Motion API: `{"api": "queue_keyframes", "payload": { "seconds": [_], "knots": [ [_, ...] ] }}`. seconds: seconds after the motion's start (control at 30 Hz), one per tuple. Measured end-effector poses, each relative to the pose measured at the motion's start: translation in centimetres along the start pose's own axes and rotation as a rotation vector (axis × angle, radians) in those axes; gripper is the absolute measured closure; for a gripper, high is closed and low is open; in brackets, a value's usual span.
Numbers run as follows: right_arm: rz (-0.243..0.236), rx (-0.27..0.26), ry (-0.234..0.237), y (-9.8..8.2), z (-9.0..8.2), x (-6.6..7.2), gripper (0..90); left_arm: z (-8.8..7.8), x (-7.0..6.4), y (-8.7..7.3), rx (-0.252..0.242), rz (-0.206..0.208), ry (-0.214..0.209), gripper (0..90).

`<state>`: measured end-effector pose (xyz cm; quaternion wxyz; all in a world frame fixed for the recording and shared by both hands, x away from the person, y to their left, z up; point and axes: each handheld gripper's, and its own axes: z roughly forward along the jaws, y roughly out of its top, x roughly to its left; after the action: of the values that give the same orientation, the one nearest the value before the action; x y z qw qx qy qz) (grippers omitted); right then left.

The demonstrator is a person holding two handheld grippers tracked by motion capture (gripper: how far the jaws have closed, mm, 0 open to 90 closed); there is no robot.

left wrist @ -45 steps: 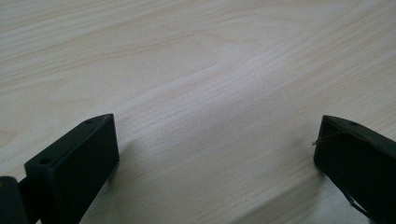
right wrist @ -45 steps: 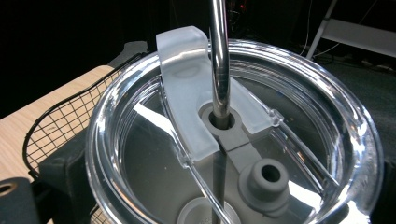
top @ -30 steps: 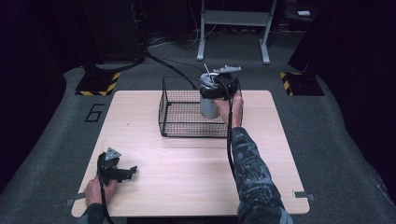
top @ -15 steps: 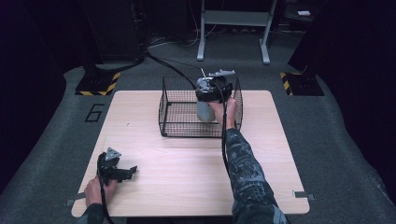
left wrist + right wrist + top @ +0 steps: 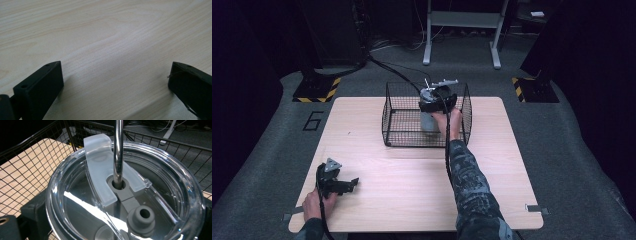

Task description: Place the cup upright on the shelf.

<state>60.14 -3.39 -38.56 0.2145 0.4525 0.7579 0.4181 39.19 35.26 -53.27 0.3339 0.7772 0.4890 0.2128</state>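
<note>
— Where do we have the tumbler (image 5: 430, 121) just now?

— We see it upright inside the black wire basket (image 5: 399, 136), toward the basket's right half, with the basket standing on the far middle of the wooden counter (image 5: 412, 175). From above, our right hand-held gripper (image 5: 437, 102) sits at the tumbler's top, our right hand (image 5: 449, 120) just behind it.

— And its grip?

— In the right gripper view the clear lid (image 5: 125, 192) rests between the two black jaws, which press against its rim on both sides, so we take that gripper as closed around the tumbler. A metal straw (image 5: 118, 152) rises through the lid's grey centre, beside a frosted sliding tab (image 5: 100, 162).

— What about our left side?

— Our left hand-held gripper (image 5: 337, 182) lies low at the near left of the counter, held by our left hand (image 5: 314, 204), well apart from the basket. In the left gripper view its jaws stand wide, with bare pale wood between them.
</note>
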Motion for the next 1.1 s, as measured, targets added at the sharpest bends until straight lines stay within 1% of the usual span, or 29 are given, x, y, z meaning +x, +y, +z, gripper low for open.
{"api": "queue_keyframes", "payload": {
  "seconds": [0.07, 0.1, 0.17, 0.23, 0.3, 0.43, 0.5, 0.53, 0.6, 0.63, 0.67, 0.77, 0.8, 0.97, 1.0, 1.03, 1.1],
  "knots": [
    [-0.008, -0.001, 0.0, -0.1, 0.1, 0.0, 3.4, 0.0, 0.0, 0.0, 0.0, 0.001, 0.0, 0.0],
    [0.002, 0.005, 0.0, -0.2, 0.3, 0.1, 3.4, 0.0, 0.0, 0.0, 0.0, -0.001, -0.001, 0.0],
    [-0.007, 0.004, 0.001, -0.3, 0.5, 0.0, 3.4, 0.0, 0.0, 0.0, 0.0, -0.001, -0.001, 0.0],
    [0.003, 0.013, -0.001, -0.5, 0.6, 0.1, 3.3, 0.0, 0.0, 0.0, 0.001, -0.001, 0.0, 0.0],
    [-0.01, 0.016, -0.001, -0.6, 0.8, 0.1, 3.3, 0.0, 0.0, 0.0, 0.001, 0.0, -0.001, 0.0],
    [-0.007, 0.019, -0.004, -0.7, 1.2, 0.3, 3.3, 0.0, 0.0, 0.0, 0.001, 0.0, -0.001, 0.0],
    [0.002, 0.019, -0.003, -0.8, 1.3, 0.4, 3.3, 0.0, 0.0, 0.0, 0.001, -0.001, -0.001, 0.0],
    [-0.009, 0.024, -0.005, -0.9, 1.4, 0.4, 3.3, 0.0, 0.0, 0.0, 0.0, -0.001, -0.001, 0.0],
    [-0.013, 0.025, -0.007, -0.9, 1.5, 0.4, 3.3, 0.0, 0.0, 0.0, 0.001, -0.001, -0.001, 0.0],
    [-0.003, 0.025, -0.011, -0.9, 1.6, 0.5, 3.3, 0.0, 0.0, 0.0, 0.001, 0.0, -0.001, 0.0],
    [-0.009, 0.021, -0.009, -0.9, 1.7, 0.4, 3.3, 0.0, 0.0, 0.0, 0.001, 0.0, -0.001, 0.0],
    [0.002, 0.02, -0.008, -1.0, 1.7, 0.5, 3.3, 0.0, 0.0, 0.0, 0.001, 0.002, -0.001, 0.0],
    [-0.006, 0.015, -0.008, -1.1, 1.7, 0.5, 3.3, 0.0, 0.0, 0.0, 0.001, 0.002, -0.001, 0.0],
    [-0.014, 0.004, -0.003, -1.7, 1.4, 0.5, 3.3, 0.0, 0.0, 0.0, 0.001, 0.001, -0.001, 0.0],
    [-0.028, 0.0, 0.0, -1.9, 1.3, 0.4, 3.2, 0.0, 0.0, 0.0, 0.001, 0.001, -0.001, 0.0],
    [-0.019, 0.0, 0.003, -2.2, 1.0, 0.4, 3.2, 0.0, 0.0, 0.0, 0.001, 0.003, -0.001, 0.0],
    [-0.022, -0.007, 0.006, -2.4, 0.9, 0.4, 3.2, 0.0, 0.0, 0.0, 0.001, 0.001, -0.001, 0.0]
  ]
}}
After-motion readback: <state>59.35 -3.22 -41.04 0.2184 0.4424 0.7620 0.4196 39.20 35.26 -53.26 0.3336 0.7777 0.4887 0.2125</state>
